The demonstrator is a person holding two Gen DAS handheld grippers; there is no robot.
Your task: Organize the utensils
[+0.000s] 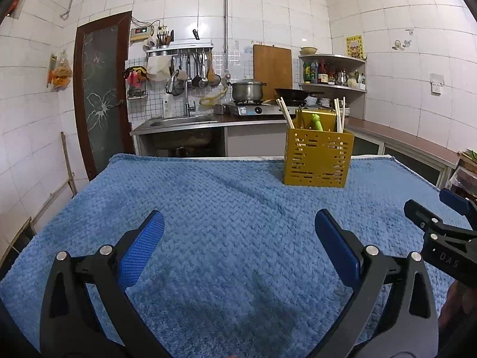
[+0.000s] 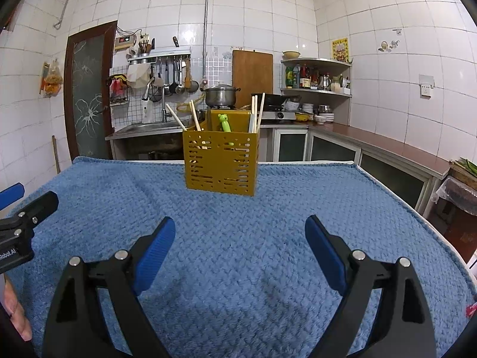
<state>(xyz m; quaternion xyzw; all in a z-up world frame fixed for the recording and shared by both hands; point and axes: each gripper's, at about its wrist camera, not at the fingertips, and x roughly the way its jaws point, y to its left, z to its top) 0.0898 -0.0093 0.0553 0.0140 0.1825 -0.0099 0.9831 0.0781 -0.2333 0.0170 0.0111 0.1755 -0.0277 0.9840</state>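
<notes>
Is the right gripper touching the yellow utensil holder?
Apart. The right wrist view shows the right gripper open, with bare blue towel between it and the yellow utensil holder.

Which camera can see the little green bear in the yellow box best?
The right wrist view. There the green bear-topped utensil stands near the picture's middle, its head clear above the yellow utensil holder. The left wrist view shows the same bear and holder smaller, off to the right, its face harder to make out.
</notes>
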